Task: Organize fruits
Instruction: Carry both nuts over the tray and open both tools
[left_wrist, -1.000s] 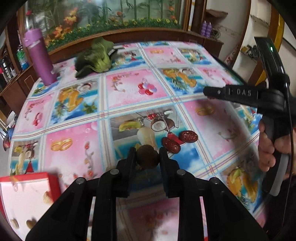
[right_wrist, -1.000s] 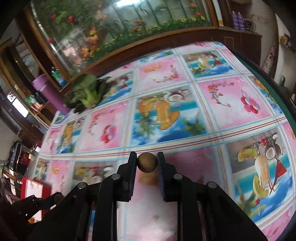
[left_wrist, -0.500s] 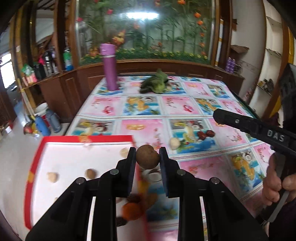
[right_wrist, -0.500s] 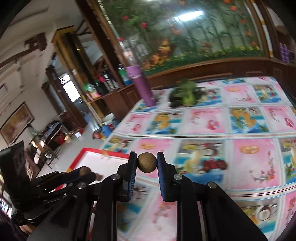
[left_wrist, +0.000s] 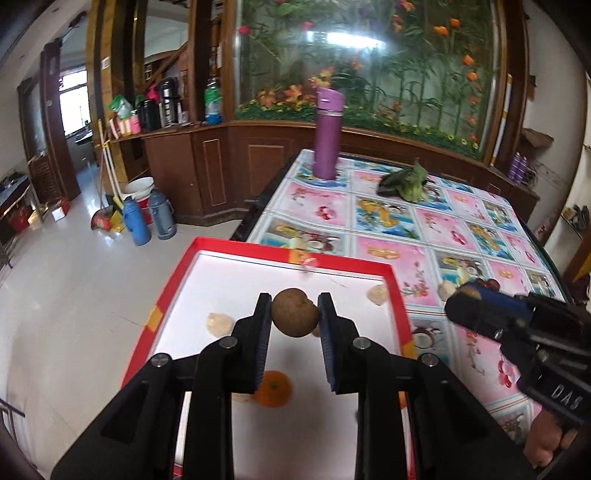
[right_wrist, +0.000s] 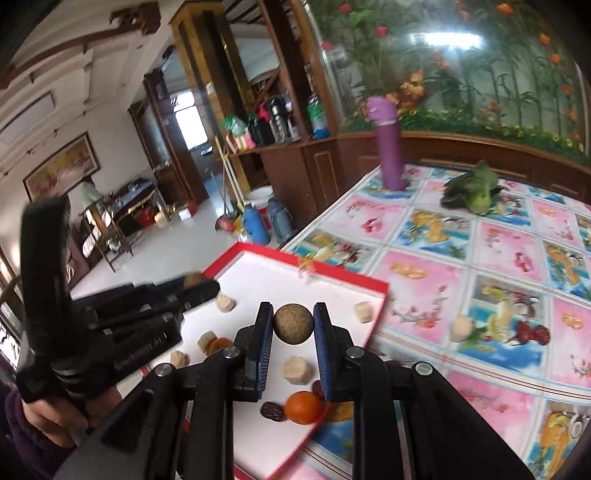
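Left tongs (left_wrist: 295, 314) gripping a brown round fruit (left_wrist: 295, 312), hovering over the red-rimmed tray (left_wrist: 288, 251) at the near left corner of the worktop (left_wrist: 424, 221). Right tongs (right_wrist: 293, 323) likewise clenched on a tan round fruit (right_wrist: 293, 324), hanging above the same tray's right half. Both fruits pinched across the widest part, centred between the pads, not touching the tray floor. Lying in the tray: an orange fruit (right_wrist: 303, 407), dark red dates (right_wrist: 272, 411), several pale cut pieces (right_wrist: 297, 369). Waiting out on the worktop to the right: one pale piece (right_wrist: 461, 328) and two more dates (right_wrist: 532, 332). Judging the held fruits light, thin-shelled and rollable; looking firm but likely crackable under hard squeezing. Best taken at the equator with modest force, then let go low to avoid rolling into neighbours. Purple flask (left_wrist: 328, 136) and leafy greens (left_wrist: 406, 184) standing well apart at the far end.
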